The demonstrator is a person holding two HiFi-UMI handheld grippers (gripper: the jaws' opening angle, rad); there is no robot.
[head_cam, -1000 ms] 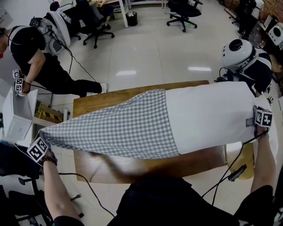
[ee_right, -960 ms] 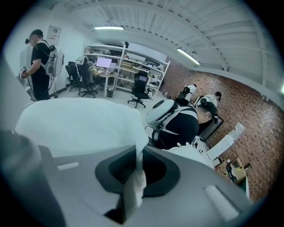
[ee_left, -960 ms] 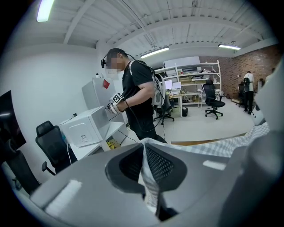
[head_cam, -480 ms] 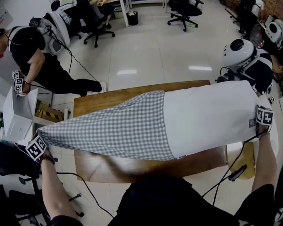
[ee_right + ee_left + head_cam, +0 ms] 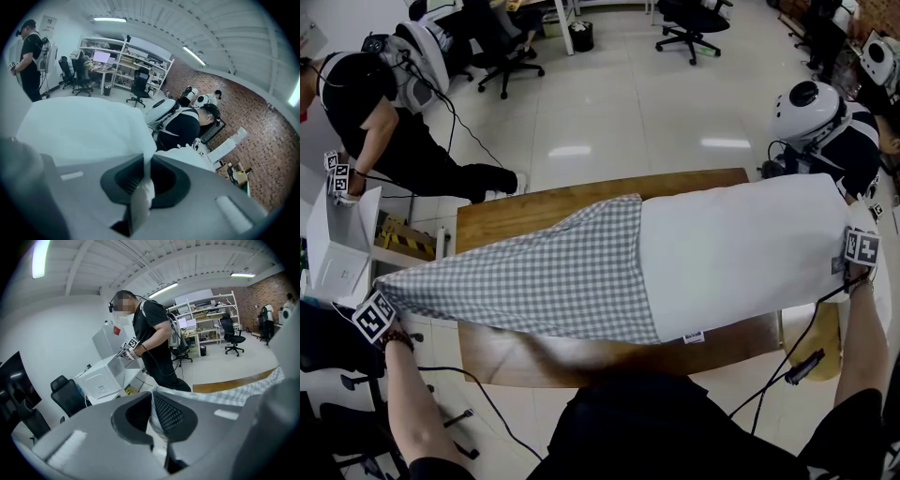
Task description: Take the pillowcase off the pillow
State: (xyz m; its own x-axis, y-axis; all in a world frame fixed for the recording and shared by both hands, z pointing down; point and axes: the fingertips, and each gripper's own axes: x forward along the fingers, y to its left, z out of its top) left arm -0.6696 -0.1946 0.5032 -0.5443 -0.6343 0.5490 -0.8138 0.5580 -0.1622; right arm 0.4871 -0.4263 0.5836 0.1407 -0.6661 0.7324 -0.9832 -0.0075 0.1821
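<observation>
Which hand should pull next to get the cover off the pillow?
The left gripper, probably. It's shut on a corner of the checked pillowcase and can pull it away, while the right gripper pins the pillow.

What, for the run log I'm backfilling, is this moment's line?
left gripper: shut on pillowcase | right gripper: shut on pillow | pillow: half out, over table

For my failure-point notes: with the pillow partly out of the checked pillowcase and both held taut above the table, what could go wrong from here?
The right tongs pinch only a thin corner of the white pillow, so it may slip out under the pull. The left tongs grip just the edge of the checked pillowcase, which could also pull free.
</observation>
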